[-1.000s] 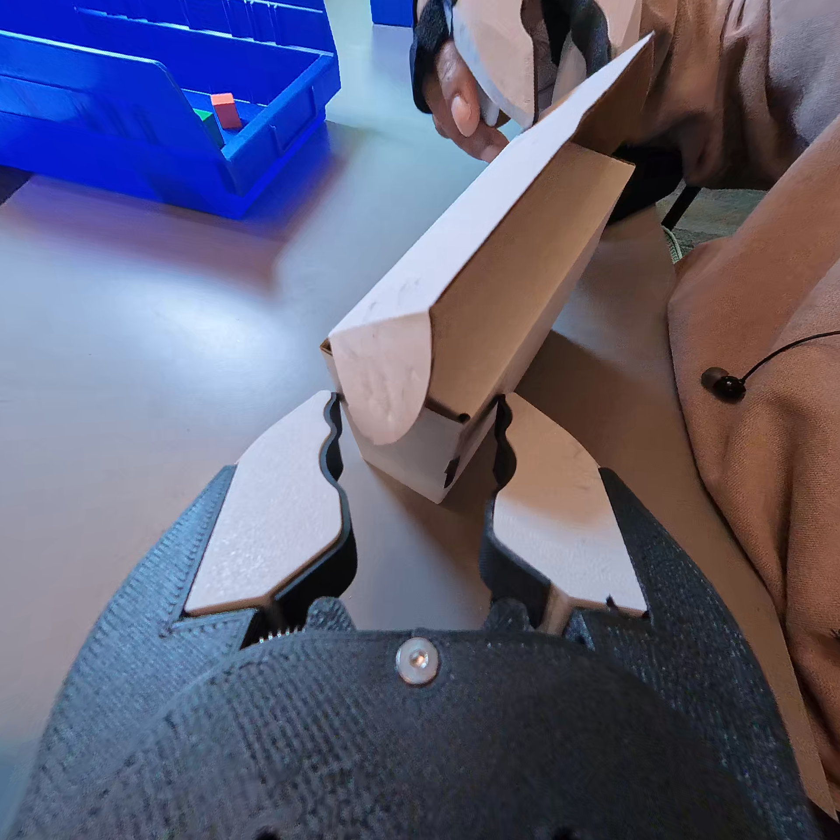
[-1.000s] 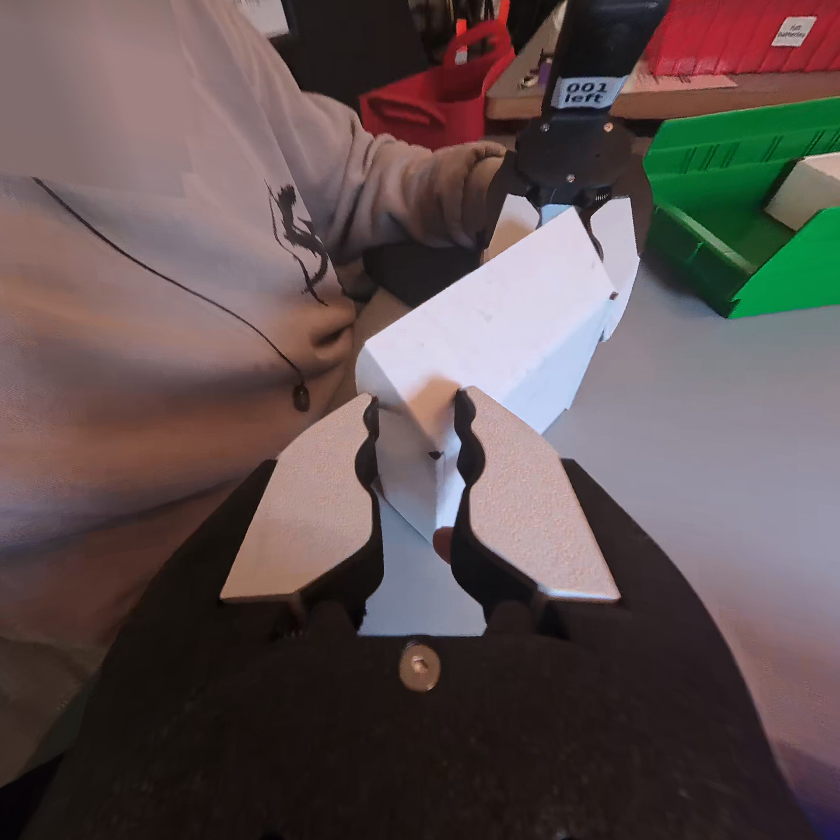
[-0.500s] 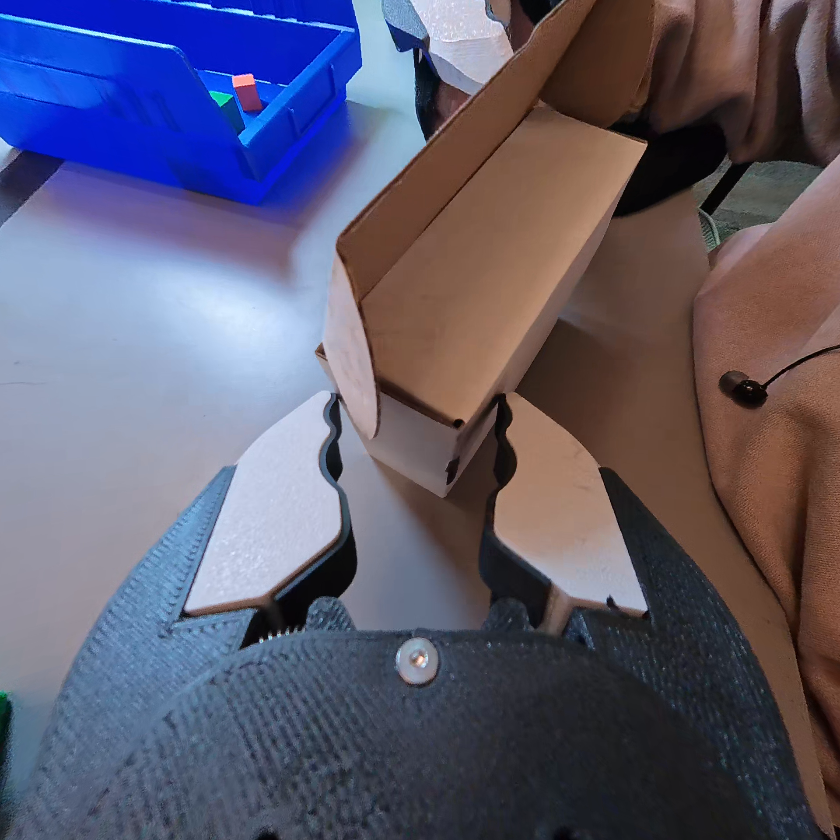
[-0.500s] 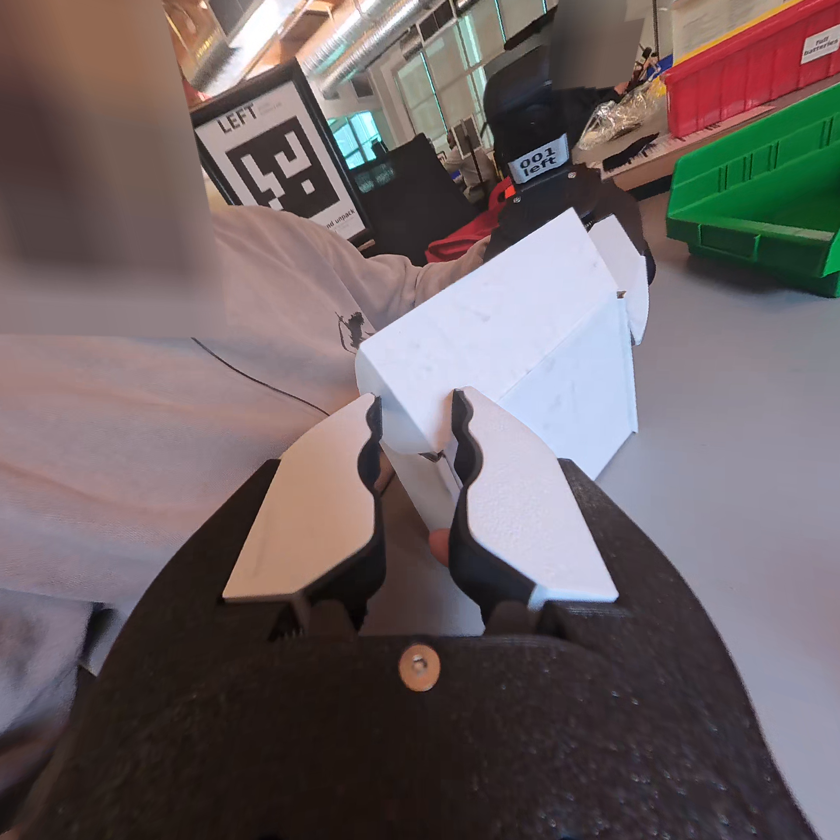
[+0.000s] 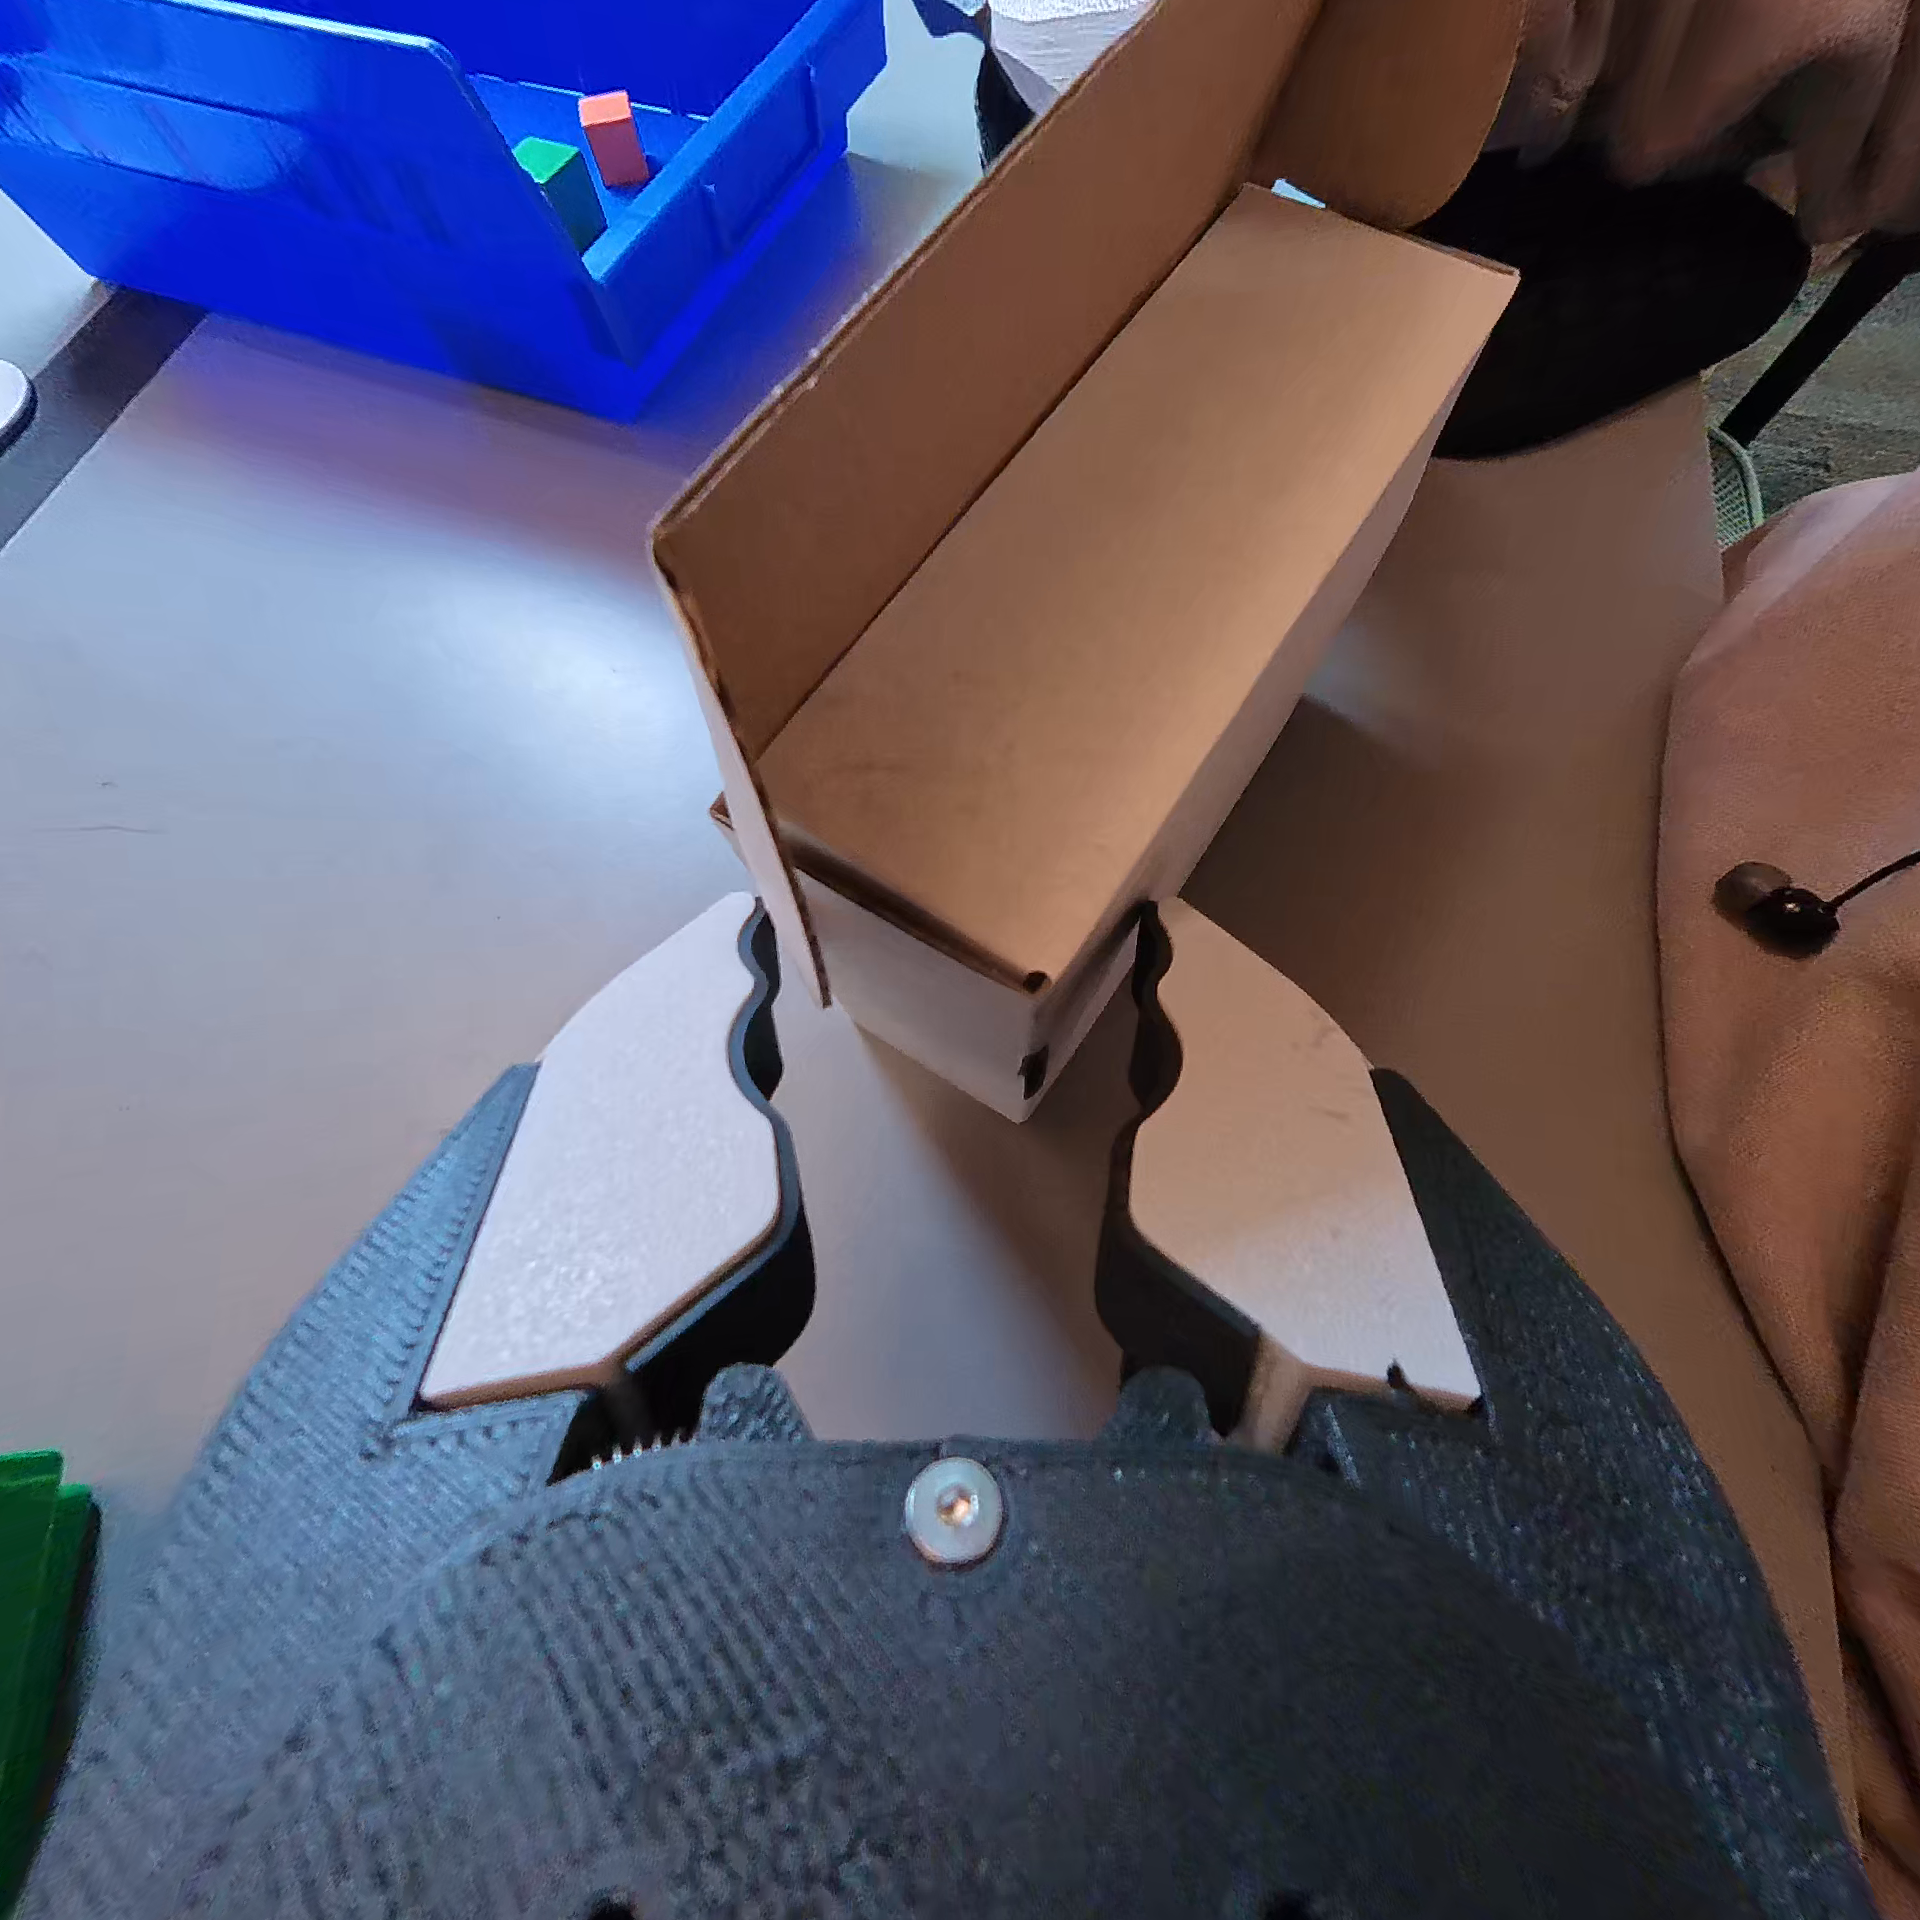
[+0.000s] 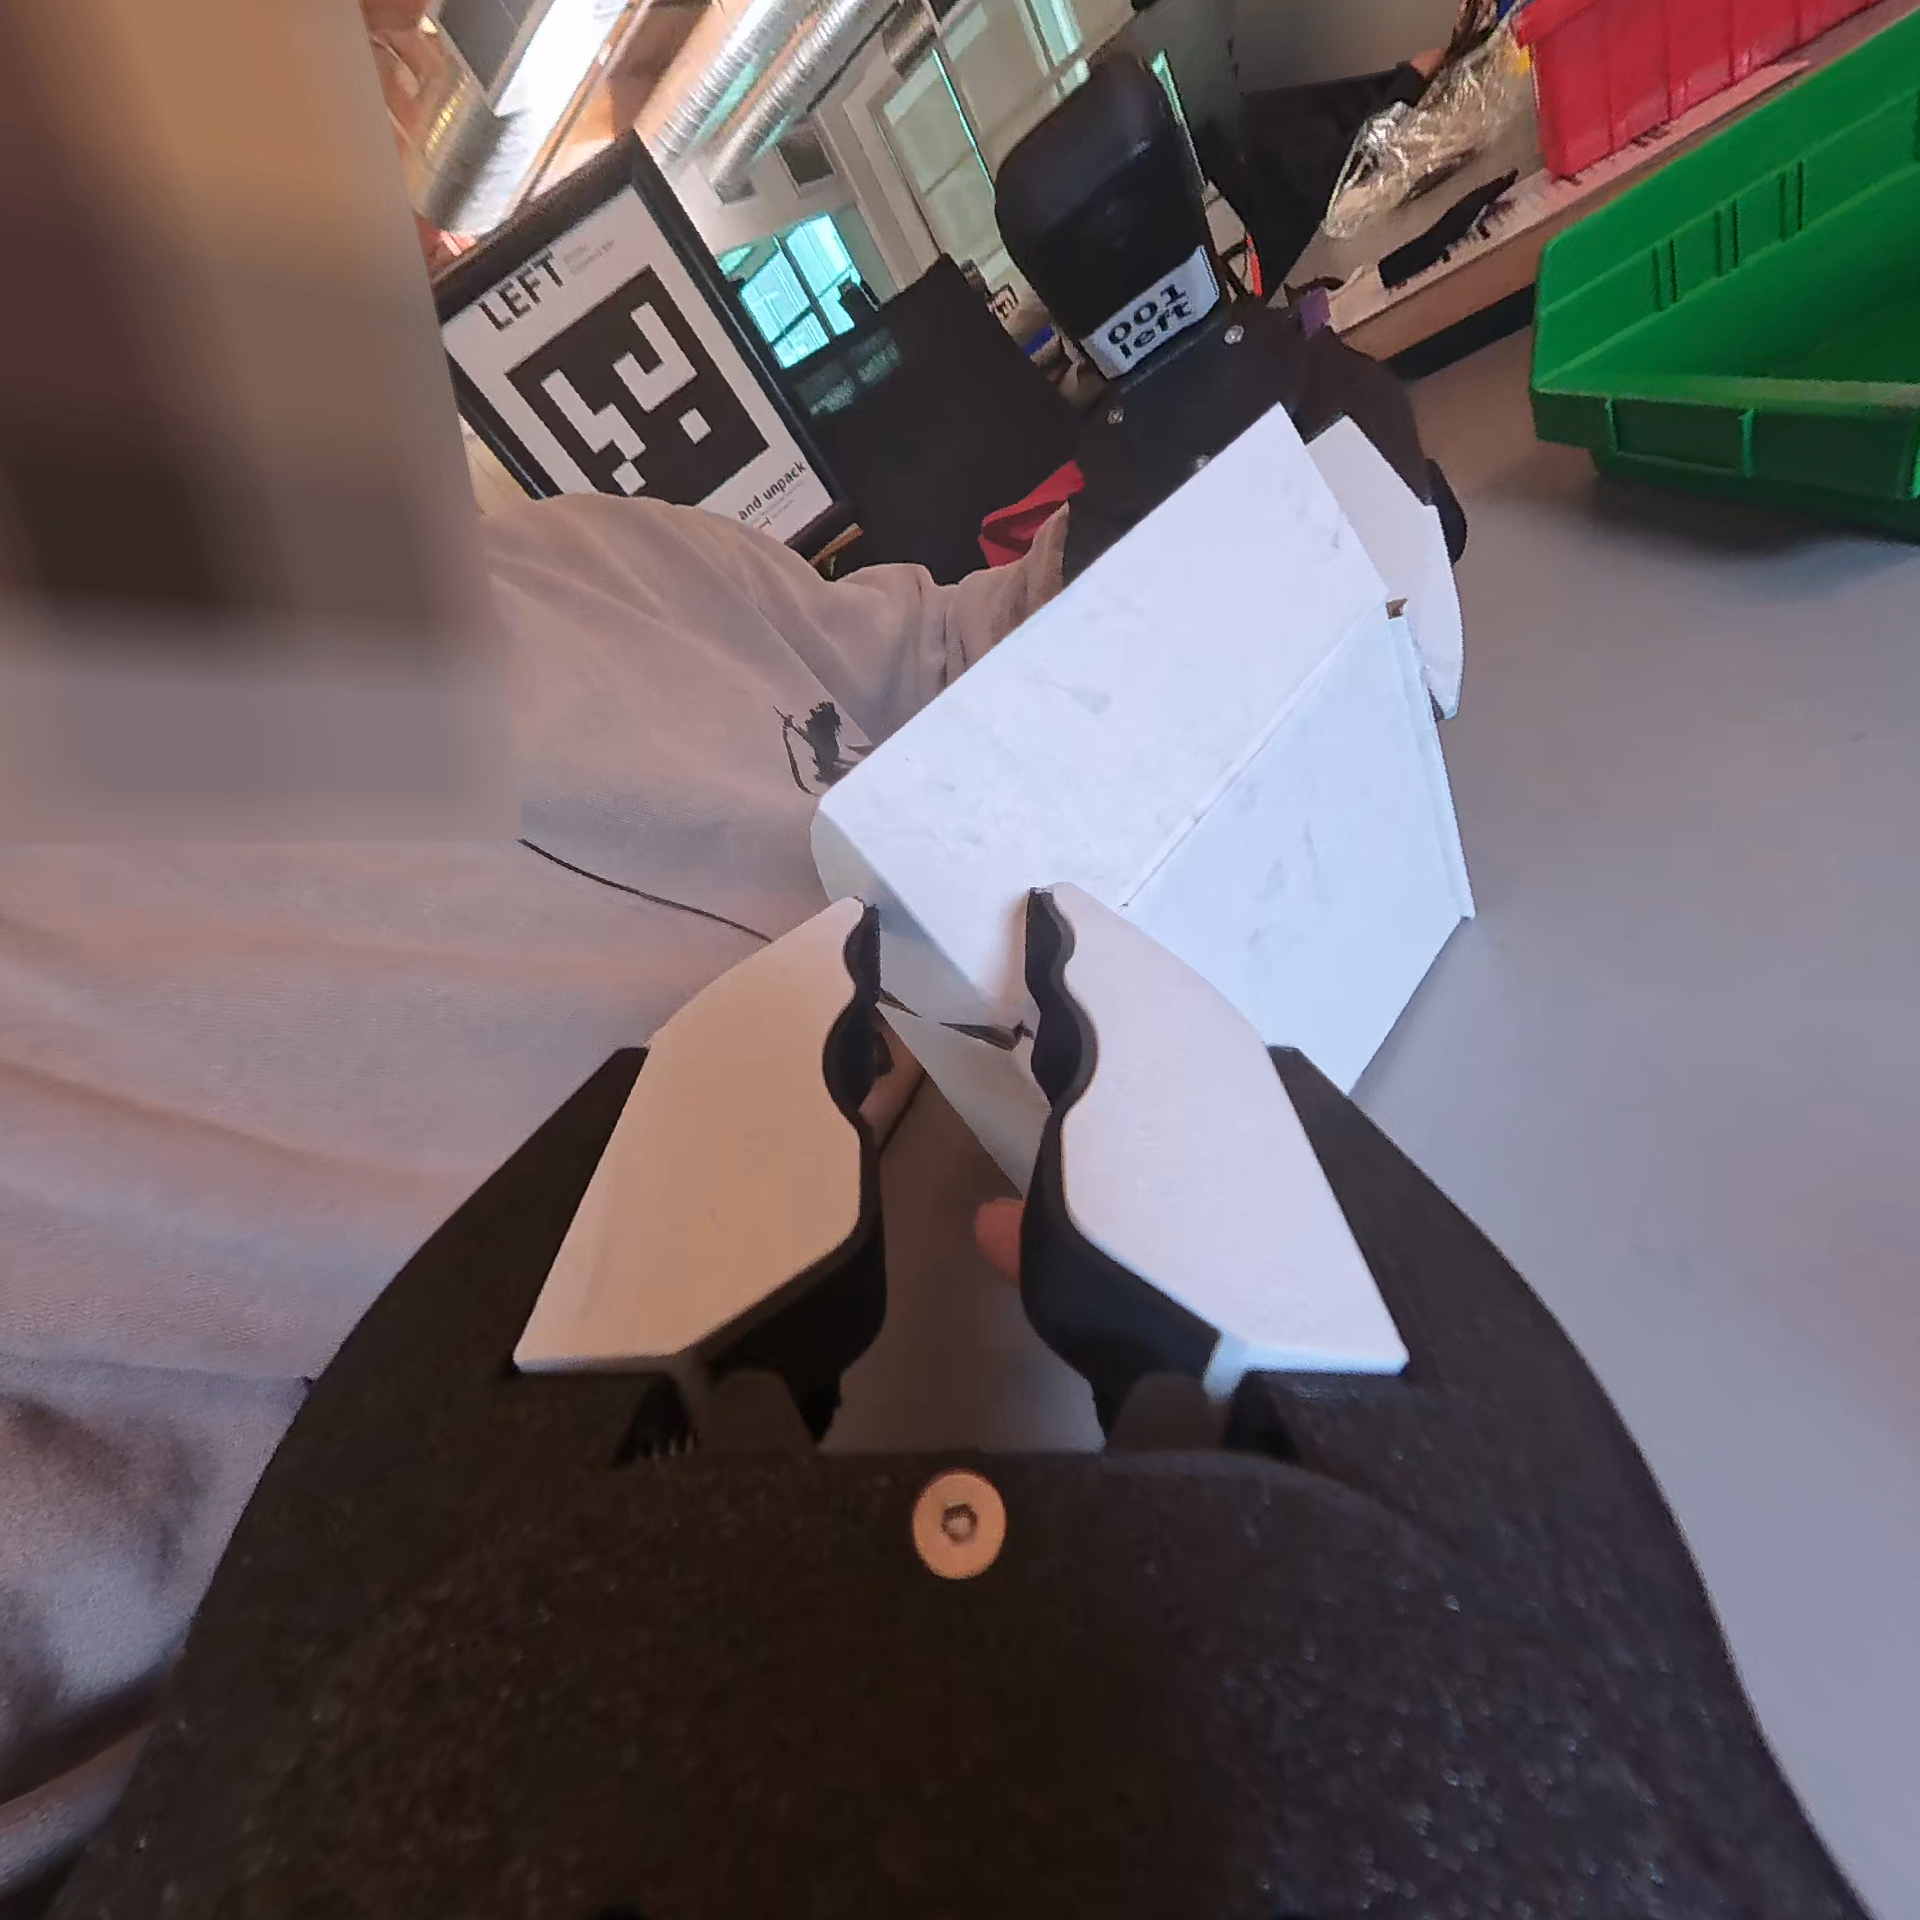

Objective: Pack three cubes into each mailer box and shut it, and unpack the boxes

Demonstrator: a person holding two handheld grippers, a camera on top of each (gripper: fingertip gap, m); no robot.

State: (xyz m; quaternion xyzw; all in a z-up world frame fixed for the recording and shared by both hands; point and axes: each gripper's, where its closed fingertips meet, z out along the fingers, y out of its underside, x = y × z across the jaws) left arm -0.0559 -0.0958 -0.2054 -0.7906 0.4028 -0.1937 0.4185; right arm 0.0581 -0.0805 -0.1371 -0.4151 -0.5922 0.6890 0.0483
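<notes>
Grey tabletop point(image 5: 312, 727) carries a blue bin point(image 5: 416, 187) at the far side with a green cube point(image 5: 551, 166) and an orange cube point(image 5: 613, 135) in it; a green bin point(image 6: 1745, 312) sits off the other way. Open workshop behind, with a marker sign point(image 6: 634, 395) and red bins point(image 6: 1683, 73). White mailer box point(image 5: 1039, 644) rests tilted on the tabletop near the person's torso, lid raised. Left gripper point(image 5: 951, 935) is about half open, clamped across one end of the box. Right gripper point(image 6: 951, 935) is narrowly open, pinching the lid's side flap at the other end. Box contents are hidden.
</notes>
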